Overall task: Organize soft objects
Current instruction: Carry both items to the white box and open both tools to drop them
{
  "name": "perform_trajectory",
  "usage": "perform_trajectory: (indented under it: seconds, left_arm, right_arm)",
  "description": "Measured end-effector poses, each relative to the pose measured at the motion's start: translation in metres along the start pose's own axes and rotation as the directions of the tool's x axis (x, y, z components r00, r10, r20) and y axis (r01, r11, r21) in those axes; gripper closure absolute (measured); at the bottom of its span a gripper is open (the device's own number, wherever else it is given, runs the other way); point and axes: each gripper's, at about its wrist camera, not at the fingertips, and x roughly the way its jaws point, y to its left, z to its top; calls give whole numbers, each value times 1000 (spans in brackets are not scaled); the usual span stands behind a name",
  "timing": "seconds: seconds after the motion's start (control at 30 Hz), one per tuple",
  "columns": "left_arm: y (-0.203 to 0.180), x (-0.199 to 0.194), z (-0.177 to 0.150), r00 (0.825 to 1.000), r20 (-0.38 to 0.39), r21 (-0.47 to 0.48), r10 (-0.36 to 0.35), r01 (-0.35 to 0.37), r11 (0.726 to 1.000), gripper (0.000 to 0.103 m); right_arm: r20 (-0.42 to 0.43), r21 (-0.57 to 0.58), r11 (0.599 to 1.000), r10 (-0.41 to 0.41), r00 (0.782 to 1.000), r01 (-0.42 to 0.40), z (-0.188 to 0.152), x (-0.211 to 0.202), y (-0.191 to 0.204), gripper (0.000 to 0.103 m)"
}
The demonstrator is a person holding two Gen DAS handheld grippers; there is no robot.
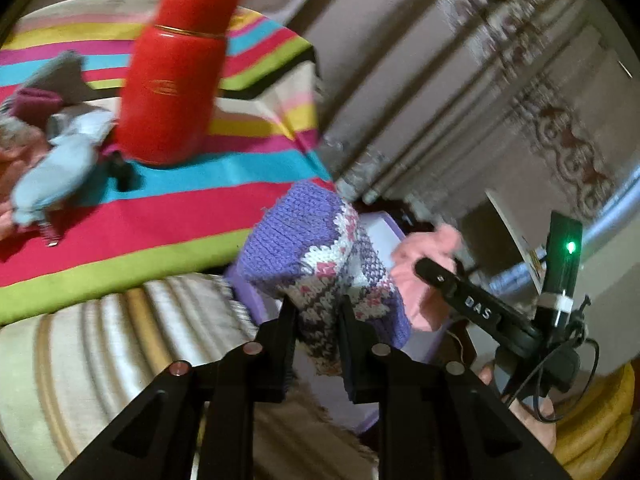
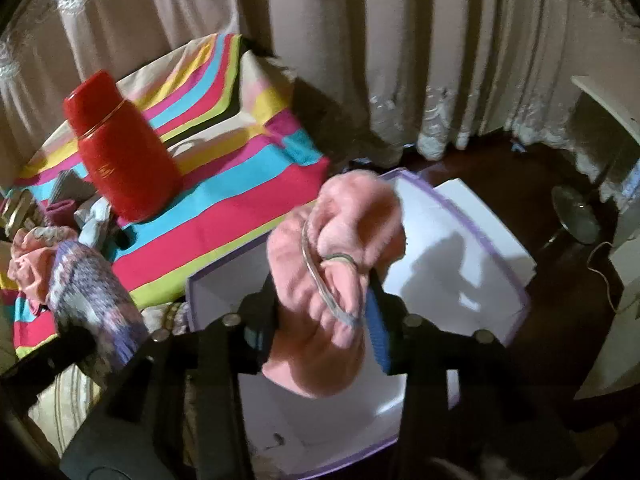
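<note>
My left gripper (image 1: pixel 316 312) is shut on a purple, white and pink knitted piece (image 1: pixel 316 248) and holds it in the air past the edge of the striped cloth (image 1: pixel 168 208). The knitted piece also shows at the left of the right wrist view (image 2: pixel 92 284). My right gripper (image 2: pixel 320 300) is shut on a pink soft garment (image 2: pixel 340 240) with a thin strap, held above an open white box with a purple rim (image 2: pixel 516 276). The pink garment shows in the left wrist view (image 1: pixel 424 264) beside the right gripper's body.
A tall red flask (image 1: pixel 176 72) stands on the striped cloth, also in the right wrist view (image 2: pixel 120 148). A pale blue soft piece (image 1: pixel 56 176) and more small garments (image 1: pixel 36 100) lie left of it. Curtains (image 2: pixel 400 40) hang behind. A fan (image 2: pixel 576 216) stands on the dark floor.
</note>
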Motion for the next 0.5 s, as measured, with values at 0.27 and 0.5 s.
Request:
perform_trajectory:
  seconds: [0.27,0.5]
  left_arm:
    - [-29,17,-7,997,-61,99,-48,54,994,43]
    - [-6,1,5,996,35,69,78,-80,994,43]
  right_arm:
    - [28,20,999,-51,998,51,0,-7,-12,27]
    - [7,21,999,-25,1000,24,-3,-4,-8,22]
